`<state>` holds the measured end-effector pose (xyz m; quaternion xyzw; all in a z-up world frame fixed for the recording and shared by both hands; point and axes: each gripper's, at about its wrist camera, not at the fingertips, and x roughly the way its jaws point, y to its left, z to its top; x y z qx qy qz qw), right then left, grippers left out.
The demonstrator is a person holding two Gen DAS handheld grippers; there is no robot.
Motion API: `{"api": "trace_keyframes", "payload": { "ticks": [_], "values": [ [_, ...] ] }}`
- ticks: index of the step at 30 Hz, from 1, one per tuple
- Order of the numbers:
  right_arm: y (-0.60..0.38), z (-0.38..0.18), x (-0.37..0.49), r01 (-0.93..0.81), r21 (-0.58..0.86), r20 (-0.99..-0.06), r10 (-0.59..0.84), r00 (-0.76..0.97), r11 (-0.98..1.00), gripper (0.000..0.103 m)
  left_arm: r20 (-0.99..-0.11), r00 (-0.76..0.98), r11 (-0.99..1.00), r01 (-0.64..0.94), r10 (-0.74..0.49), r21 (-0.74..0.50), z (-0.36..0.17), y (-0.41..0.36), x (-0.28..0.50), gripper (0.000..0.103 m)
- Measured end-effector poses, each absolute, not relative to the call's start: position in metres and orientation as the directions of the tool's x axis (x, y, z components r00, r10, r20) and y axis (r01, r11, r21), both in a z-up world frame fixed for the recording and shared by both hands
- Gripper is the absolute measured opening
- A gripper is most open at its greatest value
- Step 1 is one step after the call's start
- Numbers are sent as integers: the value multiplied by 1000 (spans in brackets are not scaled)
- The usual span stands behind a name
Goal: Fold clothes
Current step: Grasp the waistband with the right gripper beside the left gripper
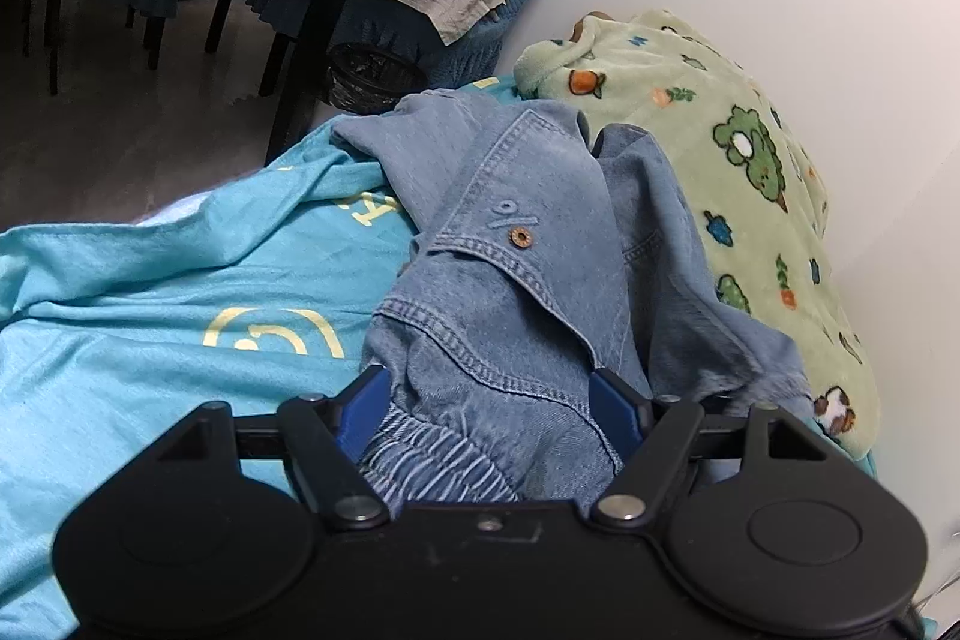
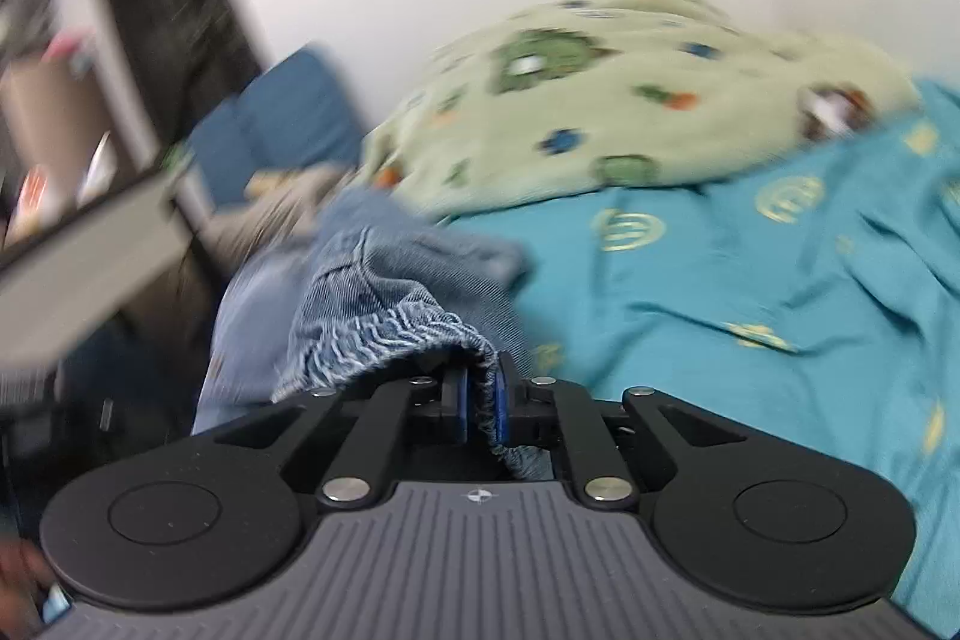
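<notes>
Your right gripper [image 2: 482, 403] is clamped on the gathered elastic hem of the faded blue denim garment [image 1: 528, 280], which bunches ahead and left of its jaws. Your left gripper [image 1: 495, 400] stands wide with bunched denim filling the gap; whether its blue pads [image 1: 609, 403] press it, I cannot tell. Teal printed sheet [image 2: 750, 280] lies beneath.

Two handheld black grippers with blue finger pads

The left gripper [image 1: 489, 400] has round black housings at 7 and 5 o'clock with silver pivot screws; the right gripper [image 2: 480, 409] adds a grey ribbed plate bearing a small crosshair mark at 6 o'clock.
</notes>
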<state>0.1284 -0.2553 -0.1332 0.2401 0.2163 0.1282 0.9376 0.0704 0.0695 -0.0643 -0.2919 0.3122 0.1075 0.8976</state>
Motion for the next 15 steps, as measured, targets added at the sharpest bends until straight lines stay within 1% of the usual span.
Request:
{"api": "trace_keyframes", "payload": {
  "ticks": [4, 6, 9, 11, 15],
  "values": [
    [-296, -153, 135, 22, 643, -367, 283, 886, 765, 6, -630, 776, 807, -369, -5, -461, -66, 68, 71, 70],
    [-308, -165, 141, 78, 688, -384, 272, 882, 721, 6, -635, 773, 812, -364, -10, -456, -67, 67, 73, 70],
    [-313, -188, 151, 133, 719, -428, 283, 858, 682, 7, -643, 766, 820, -360, -13, -445, -69, 65, 74, 70],
    [-316, -202, 154, 160, 734, -450, 295, 843, 660, 10, -649, 761, 820, -359, -19, -445, -70, 64, 76, 70],
    [-322, -206, 150, 179, 763, -445, 305, 842, 621, 16, -655, 755, 823, -352, -32, -446, -72, 62, 77, 70]
  ]
}}
